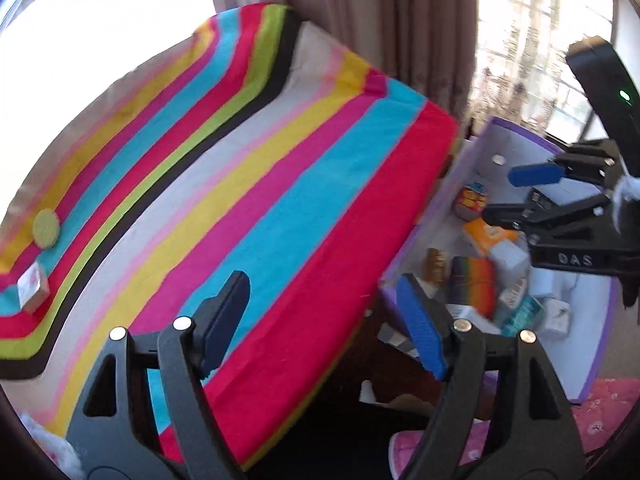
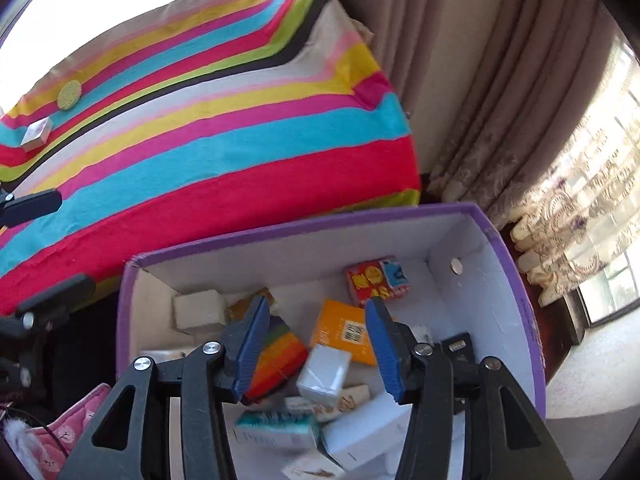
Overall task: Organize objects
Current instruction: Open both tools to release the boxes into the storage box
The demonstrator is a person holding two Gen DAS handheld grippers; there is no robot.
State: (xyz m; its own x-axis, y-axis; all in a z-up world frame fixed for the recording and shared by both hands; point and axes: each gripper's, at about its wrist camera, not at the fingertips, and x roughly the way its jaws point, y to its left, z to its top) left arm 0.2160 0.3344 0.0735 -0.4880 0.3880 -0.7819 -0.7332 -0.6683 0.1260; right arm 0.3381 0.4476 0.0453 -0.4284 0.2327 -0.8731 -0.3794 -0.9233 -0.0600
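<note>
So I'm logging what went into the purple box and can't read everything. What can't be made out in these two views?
- Right wrist view: the teal-and-white carton is motion-blurred, its print unreadable.
- Right wrist view: the right gripper covers part of the rainbow-striped box.
- Left wrist view: the right gripper hides the purple box contents beneath it.
- Left wrist view: the small box on the striped cloth is blurred.

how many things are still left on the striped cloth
2. A round green pad lies on the yellow stripe at the far left, and a small pale box sits just below it. The cloth's far side may hide more.
</note>
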